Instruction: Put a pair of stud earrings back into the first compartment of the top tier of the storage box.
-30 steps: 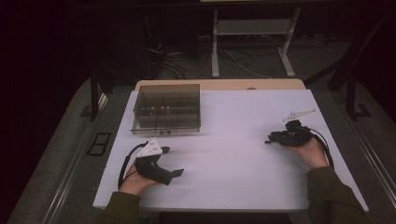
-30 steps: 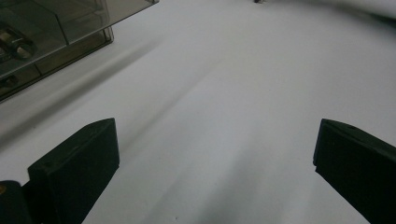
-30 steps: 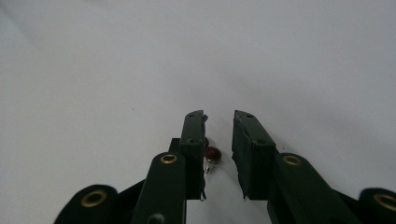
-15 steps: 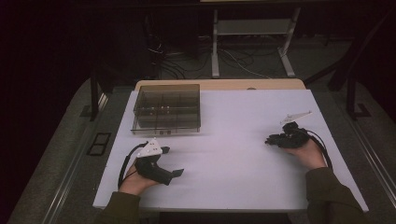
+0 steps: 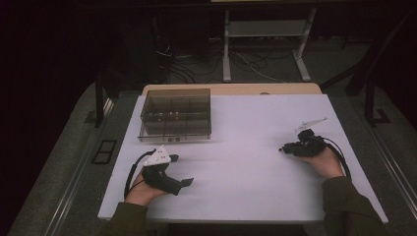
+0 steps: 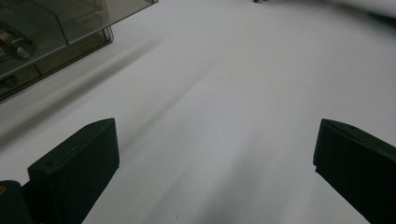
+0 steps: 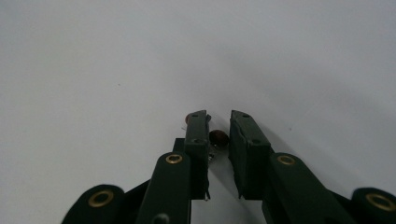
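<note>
In the right gripper view, my right gripper [image 7: 218,133] has just been closing its jaws, and they now stand close together on a small dark red-brown bead-like piece [image 7: 218,138], just above the white table [image 7: 93,70]. In the high view the right gripper [image 5: 285,149] points left at the table's right side. My left gripper [image 5: 183,170] rests near the front left with its jaws wide apart. Nothing lies between the left gripper's fingers [image 6: 79,158], only bare white table.
A smoky transparent compartment box [image 5: 175,114] stands at the table's back left, with small parts inside; its corner [image 6: 46,42] shows ahead and left of the left gripper. Table legs and cables [image 5: 255,64] lie on the floor beyond the far edge.
The right gripper has shifted only slightly. The left hand and the box have not moved.
</note>
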